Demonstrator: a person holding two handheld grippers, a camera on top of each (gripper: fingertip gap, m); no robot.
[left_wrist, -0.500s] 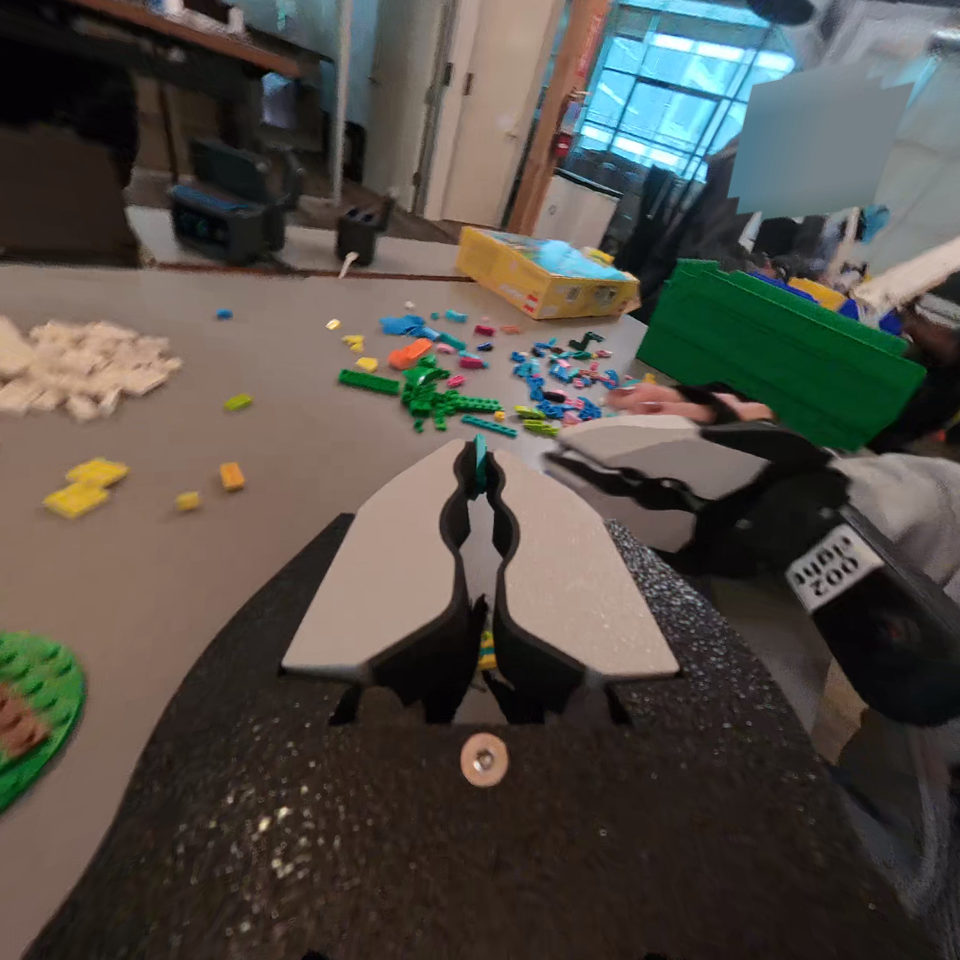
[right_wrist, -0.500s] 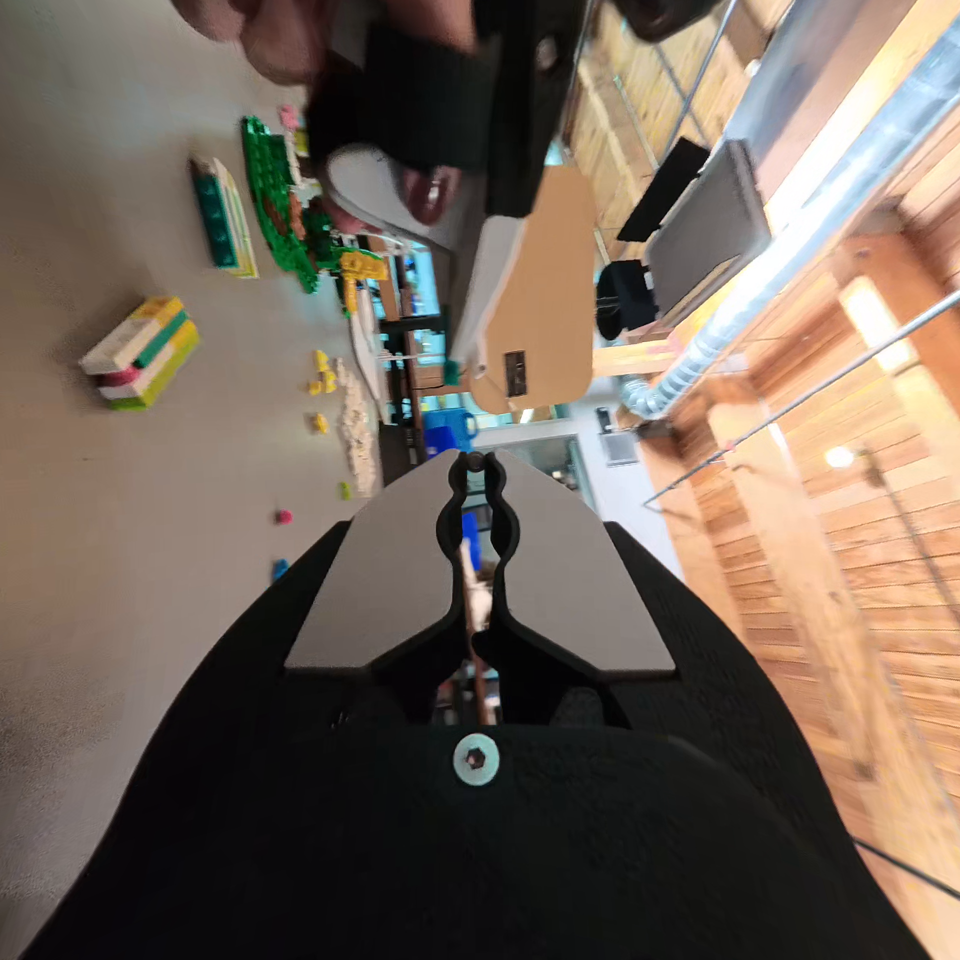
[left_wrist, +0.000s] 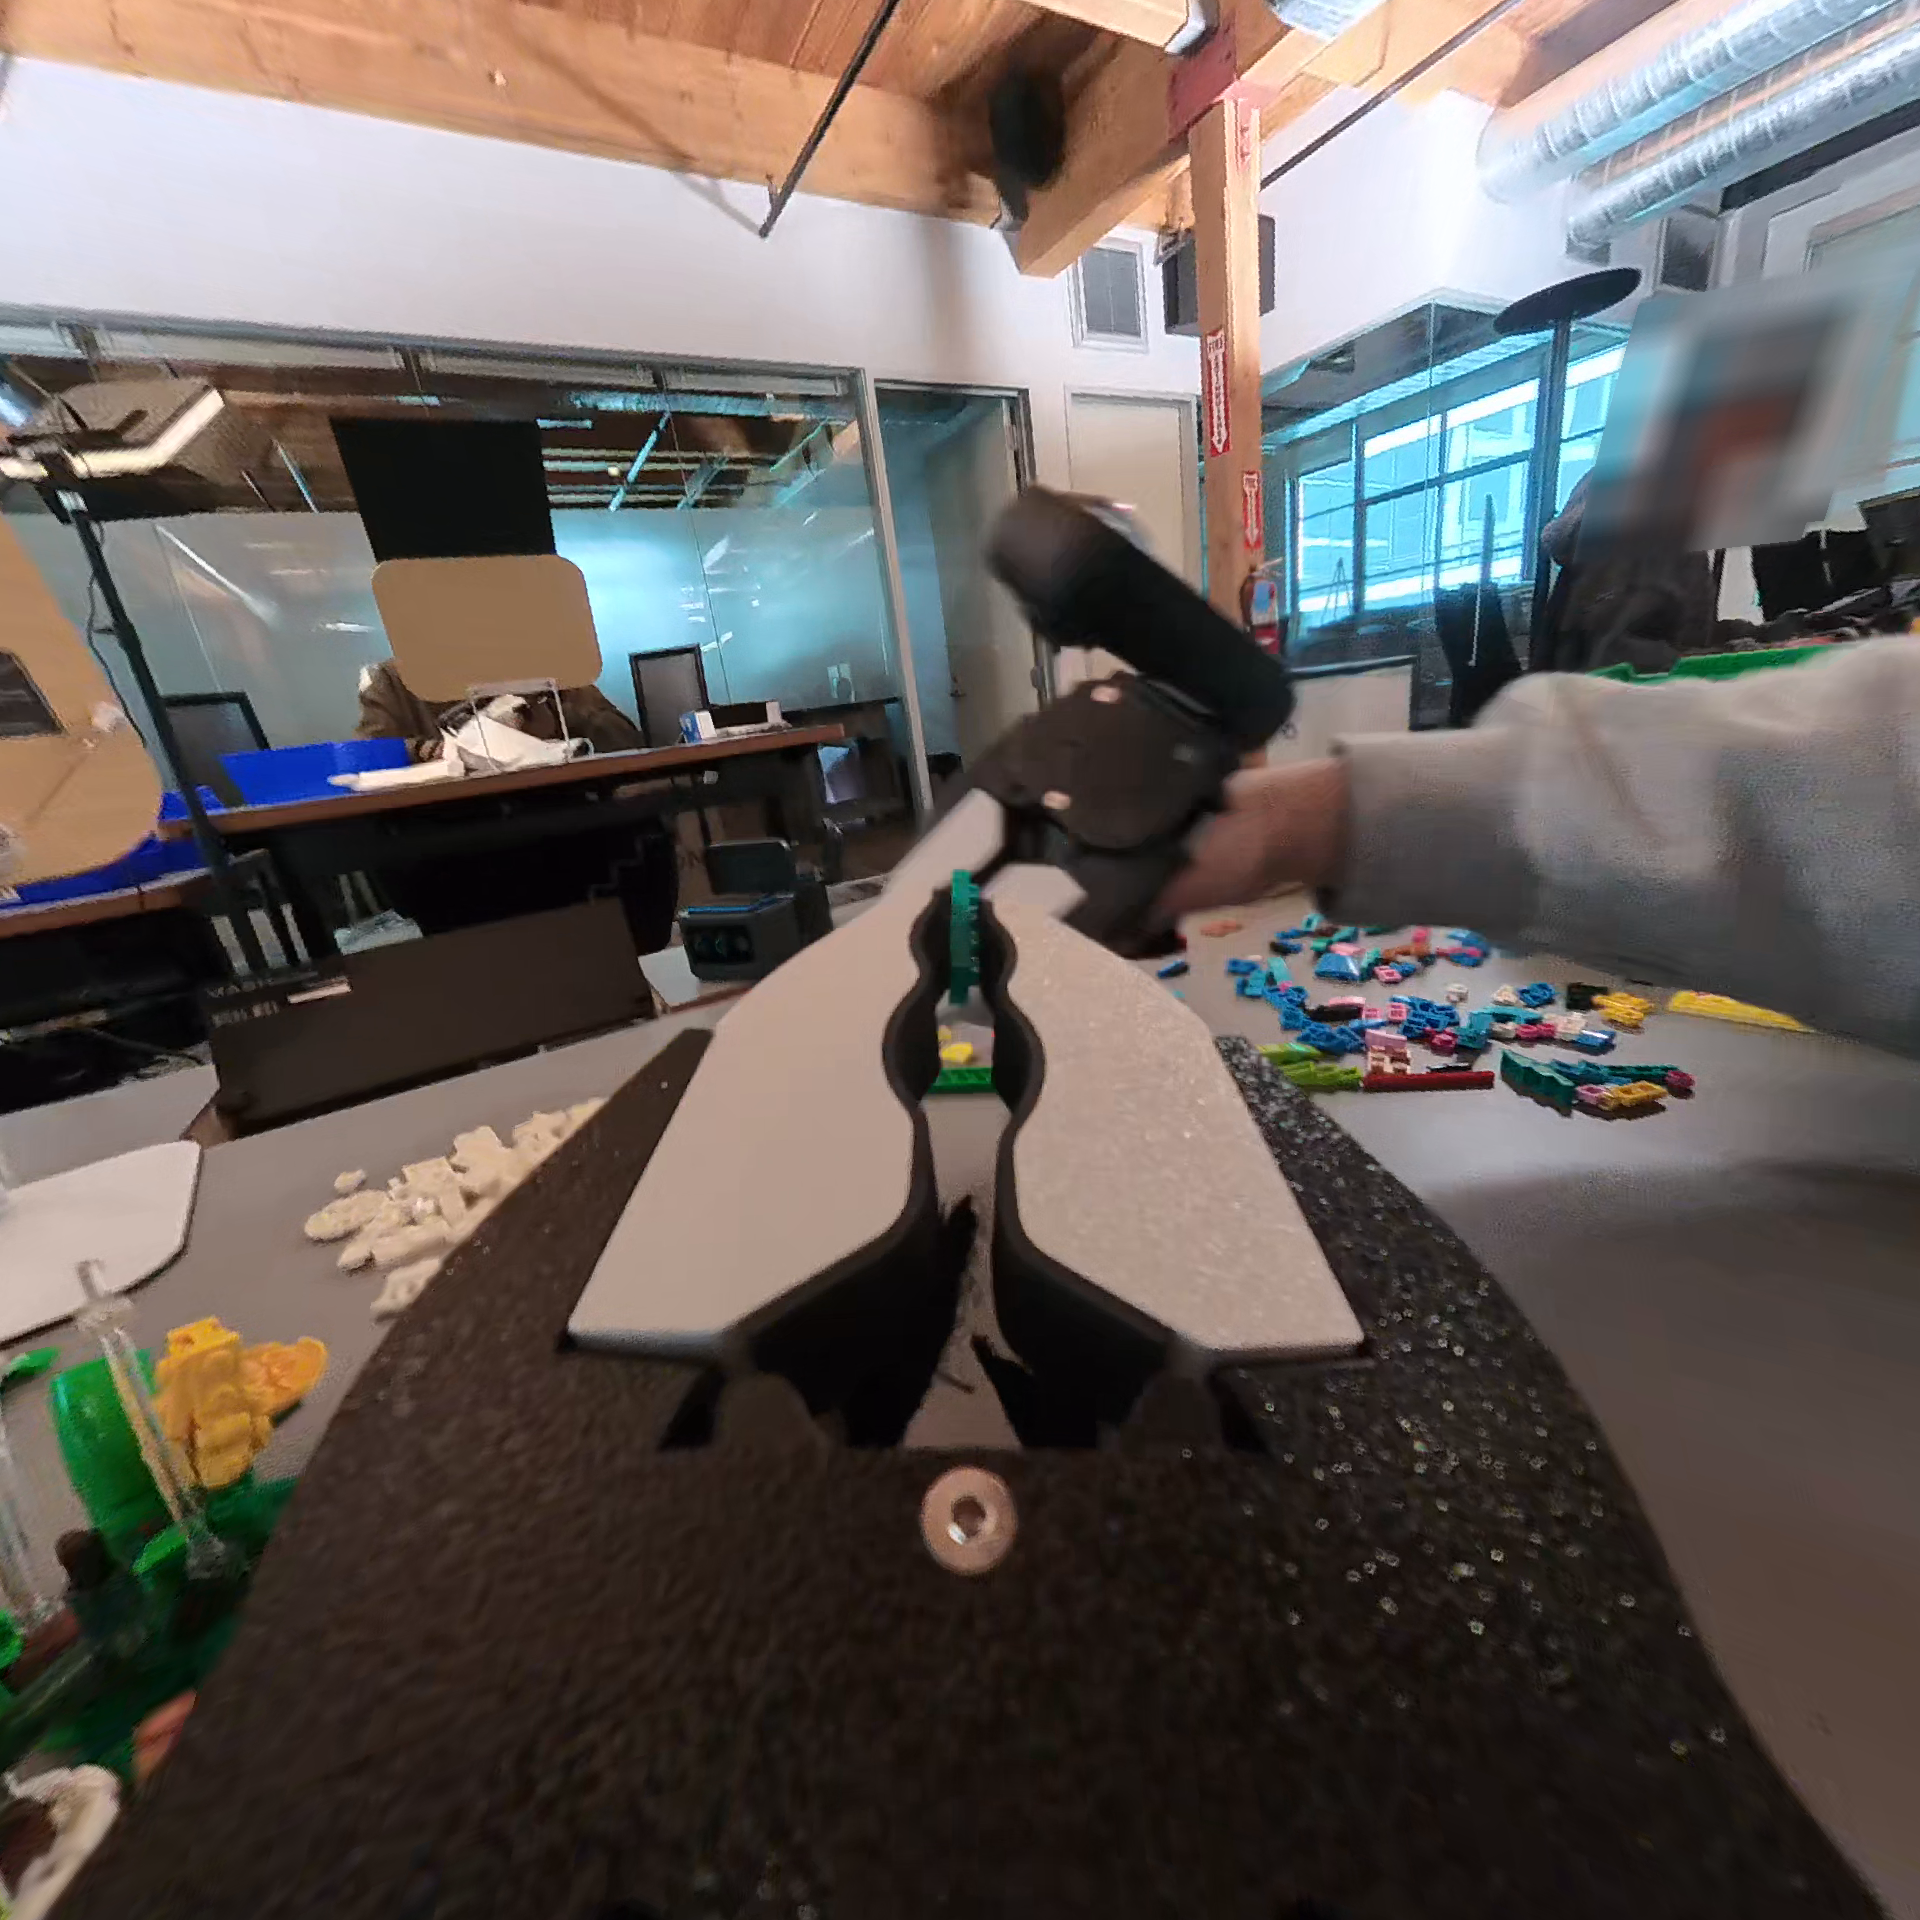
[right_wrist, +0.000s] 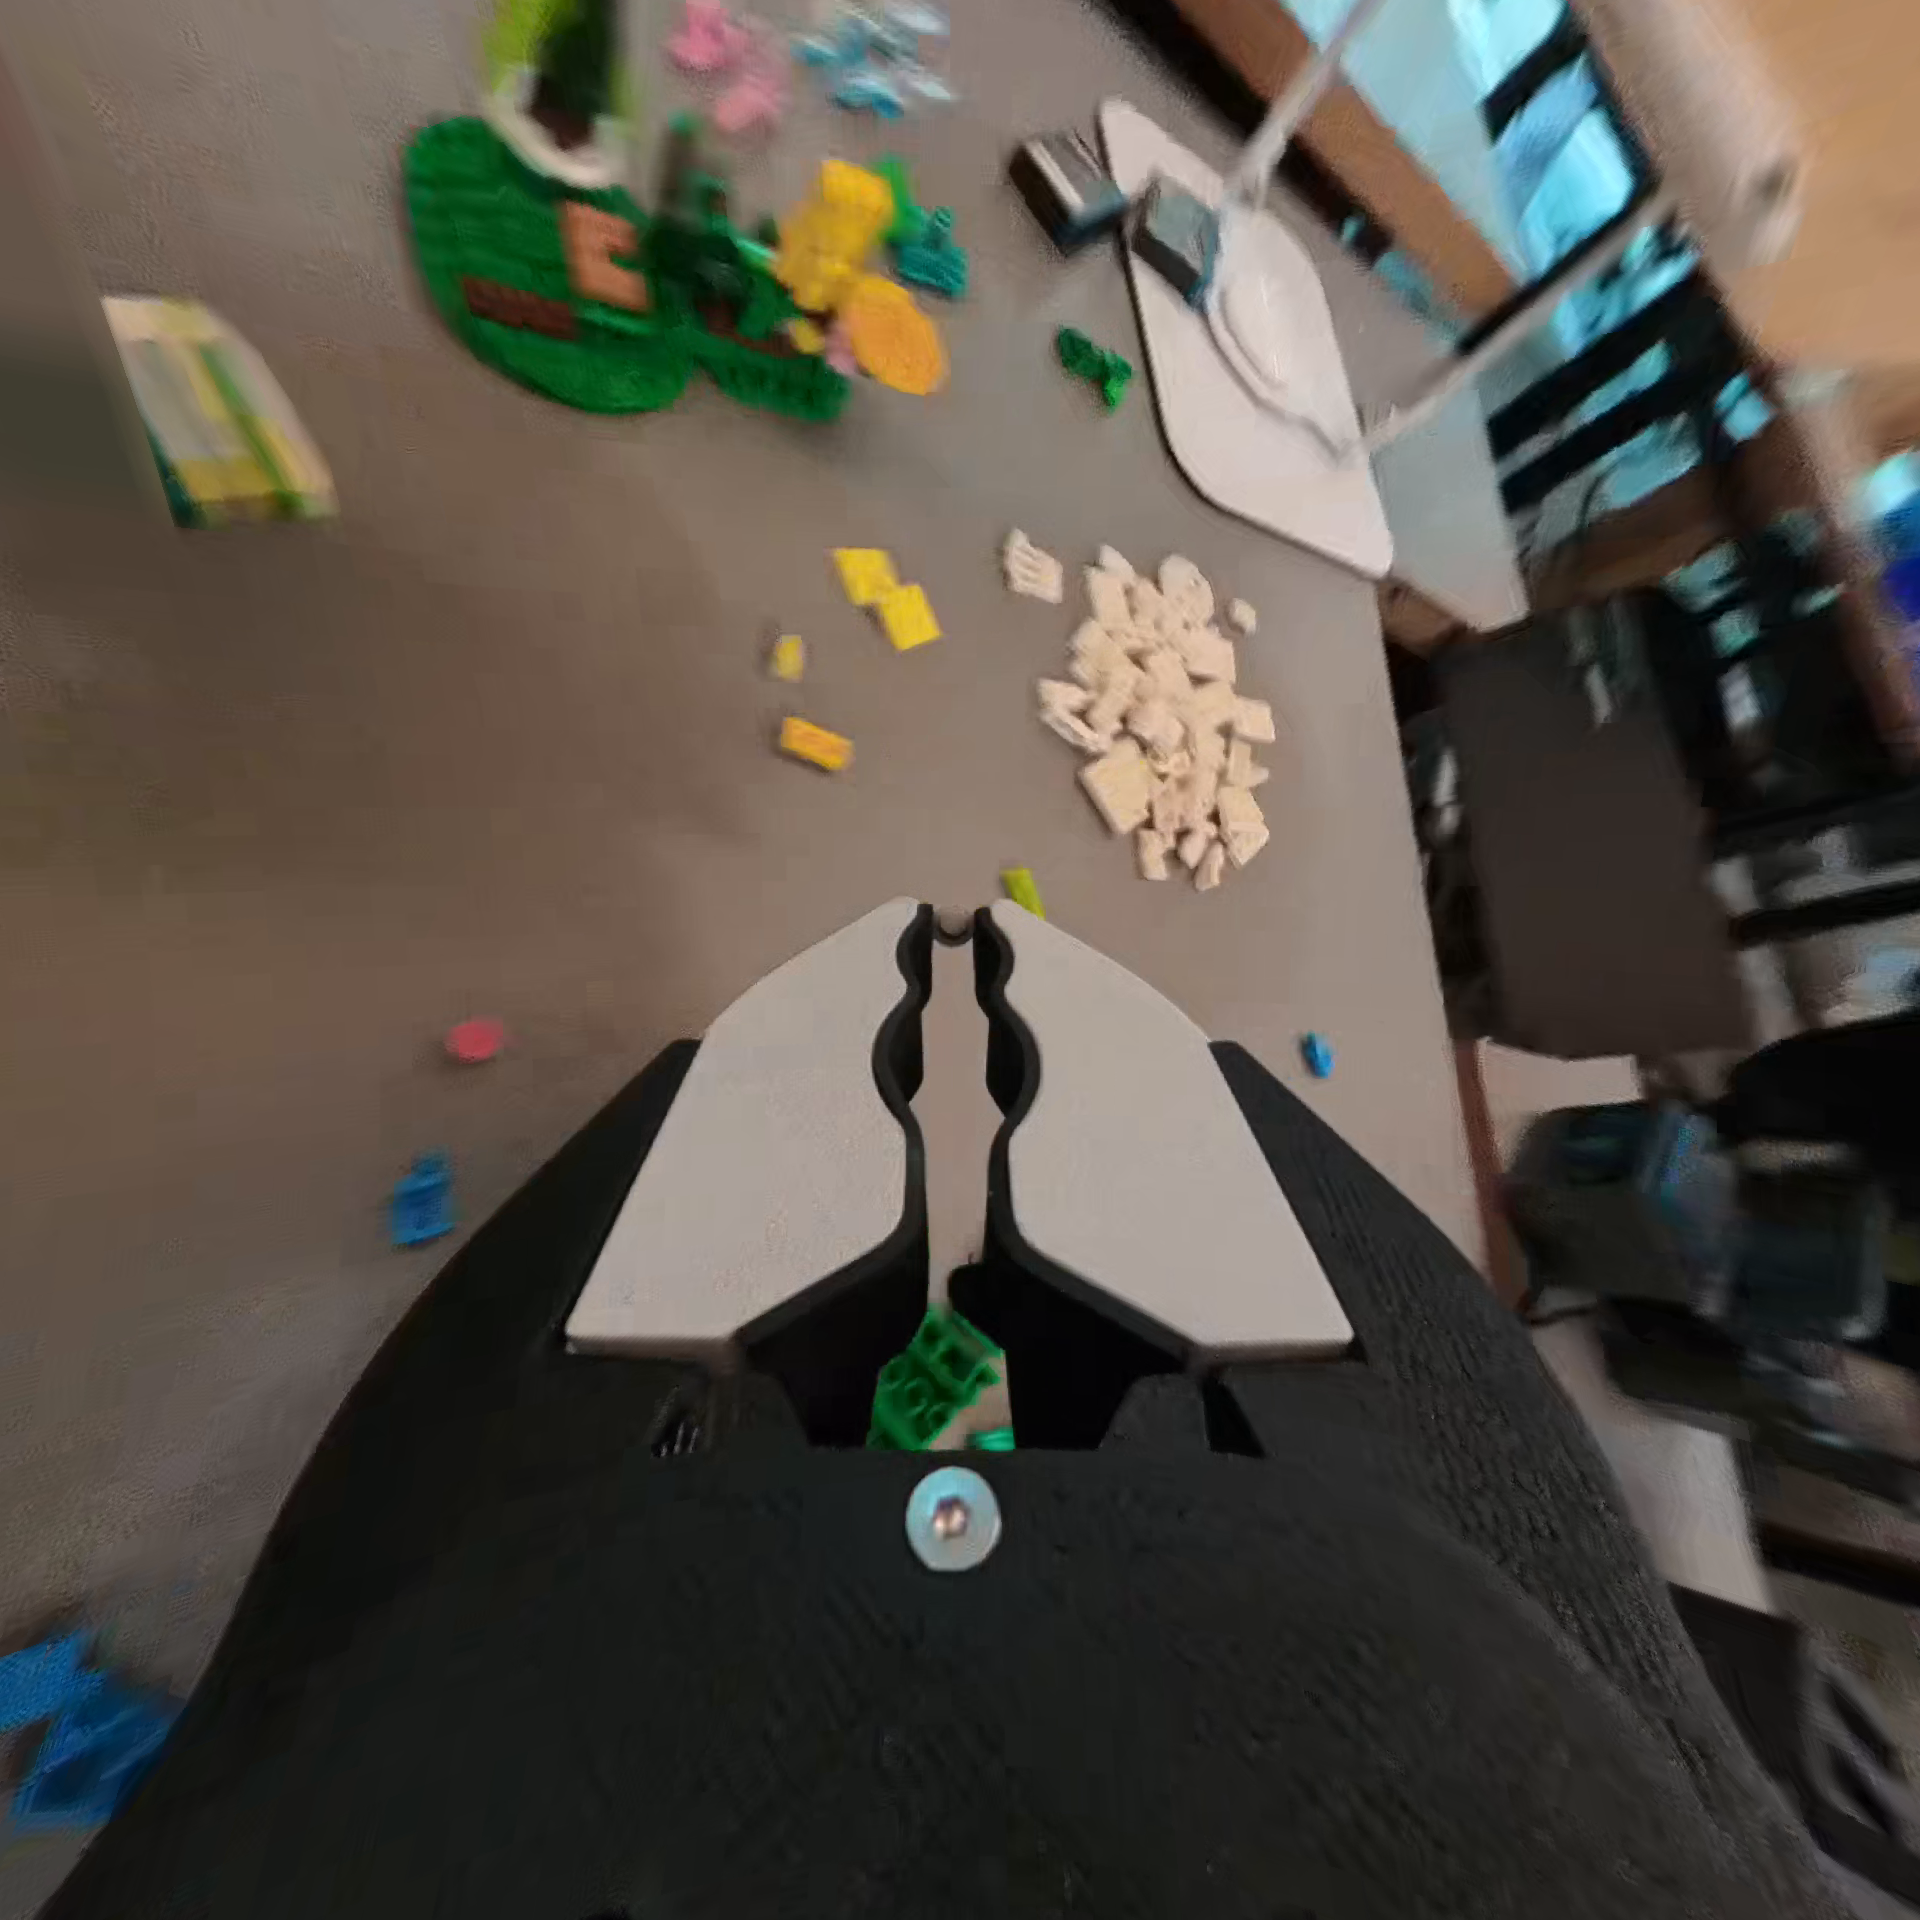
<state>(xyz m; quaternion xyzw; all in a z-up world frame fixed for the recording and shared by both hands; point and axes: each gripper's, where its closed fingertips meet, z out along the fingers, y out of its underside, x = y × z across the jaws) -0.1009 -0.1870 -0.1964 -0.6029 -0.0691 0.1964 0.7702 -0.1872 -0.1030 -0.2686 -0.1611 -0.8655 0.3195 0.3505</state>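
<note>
Green plate (left_wrist: 964, 935) upright, edge-on, in L tool (left_wrist: 962, 906)

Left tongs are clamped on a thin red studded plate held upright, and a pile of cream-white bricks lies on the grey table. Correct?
Not quite: the plate in the left tongs is teal-green, not red, as the left wrist view shows. The cream-white pile on the grey table is right.

Each tool is showing two pale grey fingers (left_wrist: 790, 1122) edged with wavy black pads, a rough black speckled body (left_wrist: 935, 1714) and one silver screw (left_wrist: 969, 1523). The right arm is wearing a light grey sleeve (left_wrist: 1621, 831).
</note>
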